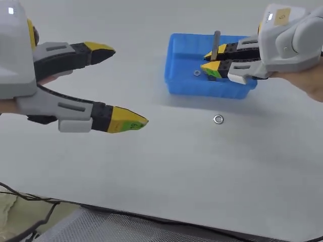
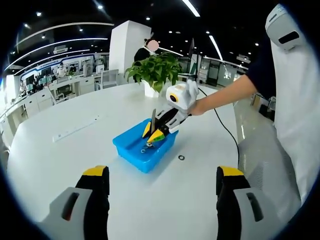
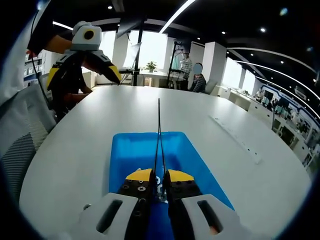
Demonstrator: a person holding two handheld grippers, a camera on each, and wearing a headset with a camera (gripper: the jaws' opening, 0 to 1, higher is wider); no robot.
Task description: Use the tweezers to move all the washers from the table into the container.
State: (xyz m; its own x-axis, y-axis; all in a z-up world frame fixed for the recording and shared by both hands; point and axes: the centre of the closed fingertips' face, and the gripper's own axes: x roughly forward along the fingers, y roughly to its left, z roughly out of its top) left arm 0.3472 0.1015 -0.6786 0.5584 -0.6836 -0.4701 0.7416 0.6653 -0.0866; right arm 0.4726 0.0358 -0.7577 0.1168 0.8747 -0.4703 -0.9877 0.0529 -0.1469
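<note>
Washer [image 1: 218,119] loose beside right gripper [image 1: 208,61]
Clamped on tweezers [image 1: 216,43]; left gripper [image 1: 128,85] gapes empty. Sloppy pinch could flick it off.

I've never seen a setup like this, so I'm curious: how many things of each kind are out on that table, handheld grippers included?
Blue container: 1
Washers: 2 (one on the table, one inside the container)
Tweezers: 1
Grippers: 2 (left gripper, right gripper)
Total: 6
</note>
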